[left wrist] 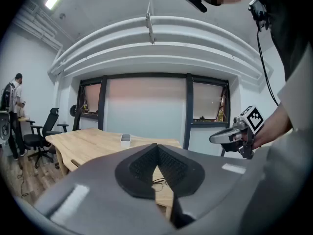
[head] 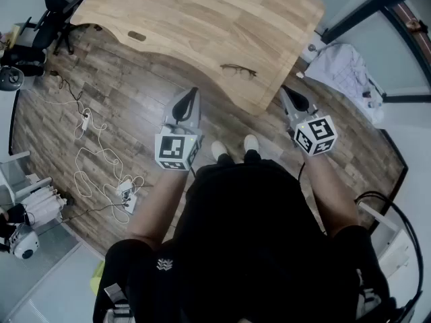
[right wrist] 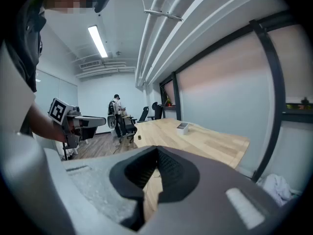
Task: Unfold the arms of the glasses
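- left gripper (head: 191, 94): jaws closed together, nothing held; its own view shows the ribbed pads (left wrist: 168, 164) meeting at the tip.
- right gripper (head: 287, 90): jaws likewise pressed shut and empty; both grippers are held clear of the wooden table (head: 202, 25), just short of its near edge.
- glasses (head: 238, 70): lying on the table ahead of both grippers, between their two lines and near the curved front edge, touched by neither. in the left gripper view they show as thin wire (left wrist: 158, 182) just below the jaw tips, partly covered by the jaws; whether the arms are folded is too small to tell.
- small box (left wrist: 125, 139): the only container, far ahead of the grippers on the table's back part; its contents cannot be made out, and the head view cuts it off at the top edge.
- marker cube (head: 177, 151): black-and-white squares, no legible writing; a small white emblem (head: 165, 265) on the person's dark shirt is too small to read.
- beyond the left gripper, a distant person (left wrist: 12, 112) stands by an office chair (left wrist: 41, 137); on the floor to its left lies a white cable (head: 91, 159).
- right of the right gripper, a pale cloth (head: 347, 73).
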`<state>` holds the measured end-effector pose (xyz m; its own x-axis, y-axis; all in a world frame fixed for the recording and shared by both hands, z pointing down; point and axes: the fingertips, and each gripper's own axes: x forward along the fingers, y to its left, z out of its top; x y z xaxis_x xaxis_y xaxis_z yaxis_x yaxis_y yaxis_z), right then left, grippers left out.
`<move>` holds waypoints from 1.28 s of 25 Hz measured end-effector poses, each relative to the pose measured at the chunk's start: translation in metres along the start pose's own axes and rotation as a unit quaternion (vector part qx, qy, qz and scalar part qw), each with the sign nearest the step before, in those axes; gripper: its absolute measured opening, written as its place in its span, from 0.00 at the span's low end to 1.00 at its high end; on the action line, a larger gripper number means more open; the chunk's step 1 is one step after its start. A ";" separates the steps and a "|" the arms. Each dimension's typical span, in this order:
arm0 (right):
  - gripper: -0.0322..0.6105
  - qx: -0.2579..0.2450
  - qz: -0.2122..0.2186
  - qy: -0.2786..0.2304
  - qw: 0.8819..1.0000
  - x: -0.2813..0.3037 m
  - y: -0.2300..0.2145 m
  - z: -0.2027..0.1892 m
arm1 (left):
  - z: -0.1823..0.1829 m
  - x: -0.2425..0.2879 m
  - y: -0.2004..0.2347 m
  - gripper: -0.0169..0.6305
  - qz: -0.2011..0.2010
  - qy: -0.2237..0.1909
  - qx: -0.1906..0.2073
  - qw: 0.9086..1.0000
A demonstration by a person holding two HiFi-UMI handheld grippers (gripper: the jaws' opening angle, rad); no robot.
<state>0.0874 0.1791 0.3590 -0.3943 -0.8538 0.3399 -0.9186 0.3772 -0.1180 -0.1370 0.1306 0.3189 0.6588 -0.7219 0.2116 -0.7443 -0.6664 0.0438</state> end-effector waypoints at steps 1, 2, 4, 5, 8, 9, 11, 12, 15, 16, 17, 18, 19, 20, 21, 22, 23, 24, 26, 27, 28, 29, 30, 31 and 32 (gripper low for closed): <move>0.05 0.002 -0.001 0.000 1.000 0.003 0.002 -0.001 | 0.000 -0.001 0.003 0.03 0.000 -0.002 0.002 1.000; 0.05 0.003 -0.002 -0.001 1.000 0.005 0.004 -0.002 | 0.001 -0.001 0.007 0.03 -0.001 -0.004 0.003 1.000; 0.05 0.004 -0.005 0.001 1.000 0.008 0.008 -0.004 | 0.002 -0.001 0.012 0.04 -0.003 -0.008 0.007 1.000; 0.05 0.004 -0.008 0.001 1.000 0.009 0.009 -0.005 | 0.003 -0.001 0.014 0.03 -0.005 -0.011 0.009 1.000; 0.05 0.015 -0.019 0.004 1.000 0.011 0.013 -0.009 | 0.000 -0.001 0.020 0.03 -0.013 -0.008 0.007 1.000; 0.05 0.017 -0.022 0.004 1.000 0.012 0.014 -0.010 | -0.003 -0.001 0.023 0.03 -0.015 -0.003 0.003 1.000; 0.05 0.016 -0.024 0.003 1.000 0.018 0.013 -0.008 | -0.006 0.005 0.028 0.03 -0.018 0.005 -0.001 1.000; 0.05 0.015 -0.024 0.001 1.000 0.021 0.011 -0.007 | -0.007 0.009 0.030 0.03 -0.019 0.006 0.000 1.000; 0.05 0.008 -0.008 0.005 1.000 0.036 0.008 -0.006 | -0.008 0.022 0.037 0.03 -0.012 0.004 0.004 1.000; 0.05 -0.001 -0.001 0.009 1.000 0.043 0.007 -0.007 | -0.007 0.026 0.041 0.04 -0.006 0.002 0.008 1.000; 0.05 -0.011 0.007 0.014 1.000 0.050 0.004 -0.008 | -0.005 0.030 0.045 0.03 0.004 -0.002 0.011 1.000; 0.05 -0.020 0.015 0.019 1.000 0.059 -0.001 -0.008 | -0.003 0.035 0.049 0.03 0.017 -0.006 0.013 1.000; 0.05 -0.026 0.024 0.022 0.999 0.068 -0.008 -0.008 | -0.001 0.041 0.054 0.03 0.030 -0.009 0.013 0.999; 0.05 -0.030 0.035 0.025 0.999 0.078 -0.014 -0.007 | 0.002 0.048 0.058 0.03 0.041 -0.010 0.011 0.999; 0.05 -0.033 0.049 0.028 0.998 0.089 -0.018 -0.003 | 0.004 0.054 0.062 0.03 0.051 -0.009 0.008 0.999; 0.05 -0.038 0.065 0.031 0.997 0.099 -0.020 0.002 | 0.008 0.058 0.065 0.03 0.060 -0.007 0.007 0.998; 0.05 -0.044 0.083 0.036 0.995 0.108 -0.021 0.008 | 0.013 0.061 0.068 0.04 0.069 -0.004 0.005 0.998; 0.05 -0.051 0.102 0.041 0.993 0.117 -0.021 0.012 | 0.016 0.065 0.071 0.04 0.079 -0.003 0.004 0.997; 0.05 -0.066 0.142 0.053 0.986 0.139 -0.027 0.013 | 0.016 0.077 0.077 0.03 0.103 0.001 -0.001 0.995; 0.05 -0.072 0.161 0.060 0.982 0.151 -0.031 0.009 | 0.011 0.084 0.081 0.03 0.117 0.004 -0.004 0.993; 0.05 -0.078 0.182 0.068 0.978 0.163 -0.034 0.004 | 0.006 0.091 0.083 0.03 0.131 0.008 -0.008 0.991; 0.05 -0.085 0.202 0.076 0.973 0.173 -0.036 0.000 | 0.001 0.095 0.085 0.03 0.146 0.013 -0.012 0.989; 0.05 -0.091 0.221 0.083 0.967 0.182 -0.036 -0.002 | -0.003 0.098 0.086 0.03 0.159 0.018 -0.016 0.987; 0.05 -0.098 0.239 0.089 0.962 0.189 -0.036 -0.004 | -0.006 0.101 0.087 0.03 0.171 0.022 -0.020 0.985; 0.05 -0.103 0.254 0.095 0.957 0.195 -0.037 -0.007 | -0.008 0.104 0.088 0.04 0.182 0.026 -0.022 0.983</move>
<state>0.0444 0.0015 0.4357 -0.7590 -0.4676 0.4531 -0.5762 0.8064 -0.1331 -0.1348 -0.0014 0.3530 0.3426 -0.8998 0.2702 -0.9344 -0.3562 -0.0016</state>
